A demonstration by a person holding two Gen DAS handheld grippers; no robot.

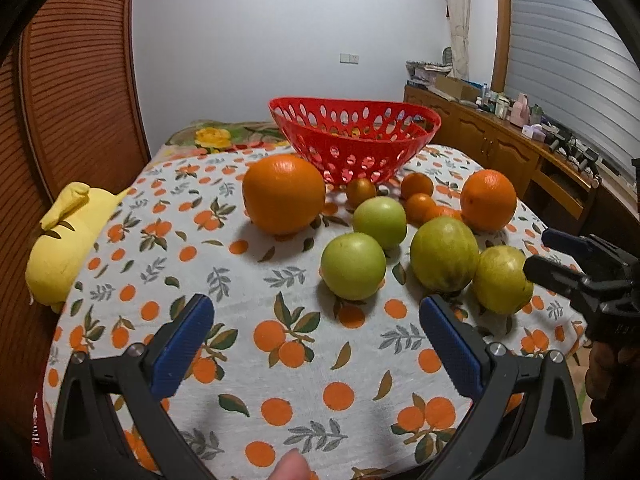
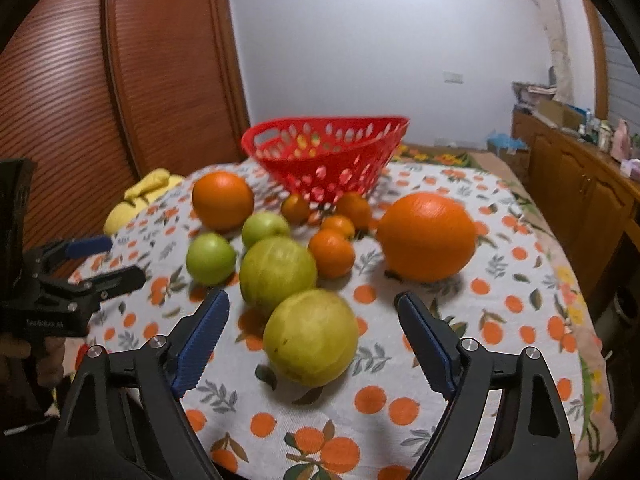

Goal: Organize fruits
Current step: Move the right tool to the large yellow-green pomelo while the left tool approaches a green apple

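A red perforated basket (image 1: 352, 136) (image 2: 324, 152) stands at the far side of the table. In front of it lie two big oranges (image 1: 284, 194) (image 1: 488, 200), several small tangerines (image 1: 418, 196) and several green fruits (image 1: 353, 266) (image 1: 444, 255). My left gripper (image 1: 316, 320) is open and empty, just short of the green fruits. My right gripper (image 2: 312, 320) is open, with the nearest yellow-green fruit (image 2: 311, 334) between its fingers, untouched. The big orange (image 2: 426, 236) lies beyond its right finger. The right gripper also shows in the left wrist view (image 1: 560, 256).
The table wears a cloth with an orange print (image 1: 248, 280). A yellow plush toy (image 1: 64, 240) lies at the table's left edge. A wooden sideboard (image 1: 500, 140) with clutter stands on the right. Louvred wooden doors (image 2: 120, 80) are behind on the left.
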